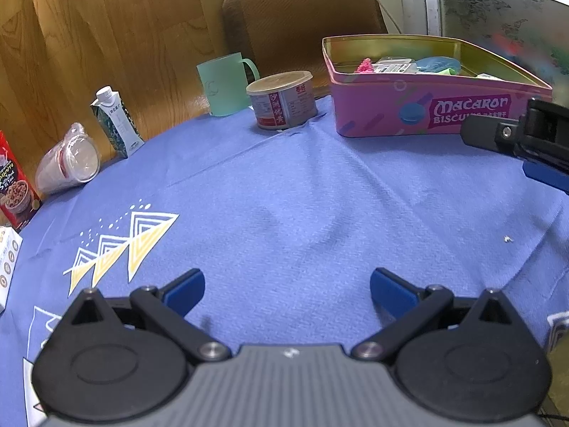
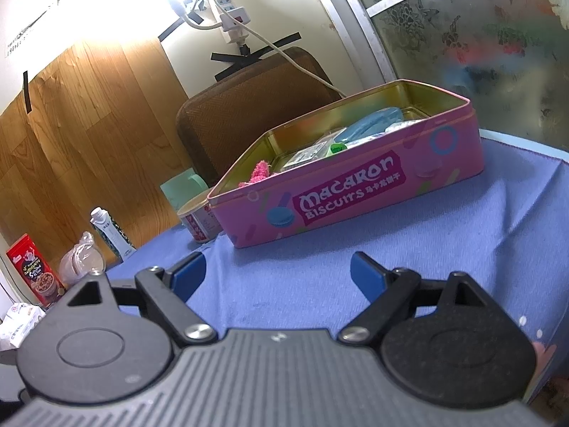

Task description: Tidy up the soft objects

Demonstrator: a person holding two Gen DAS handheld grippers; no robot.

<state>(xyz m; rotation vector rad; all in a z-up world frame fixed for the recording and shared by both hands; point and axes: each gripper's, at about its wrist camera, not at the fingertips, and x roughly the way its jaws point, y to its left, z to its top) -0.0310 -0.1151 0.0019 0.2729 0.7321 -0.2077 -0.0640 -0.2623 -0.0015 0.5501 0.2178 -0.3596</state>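
Left wrist view: left tongs (image 1: 287,290) spread wide, nothing between them, hovering over bare blue cloth (image 1: 302,195) on the table. Pink Macaron Biscuits tin (image 1: 426,106) sits open at far right, already holding the soft items: pink fuzzy piece (image 1: 366,66), blue soft lump (image 1: 437,63), some packets. No soft object left loose on the cloth here. Round lidded can (image 1: 282,101) just left of the tin, green mug (image 1: 224,85) behind it, carton (image 1: 115,121) and bagged cups (image 1: 67,162) at the left edge. Part of the right tongs (image 1: 522,138) pokes in from the right, near the tin front.

Right wrist view: right tongs (image 2: 278,274) also wide apart and empty, aimed at the tin (image 2: 355,192), near but not touching. Same pink fuzzy piece (image 2: 259,172) and blue lump (image 2: 373,121) inside.

Judgement: sorting looks near done or done. Next move calls for scanning for any leftover soft item, else pulling back; no lid visible.
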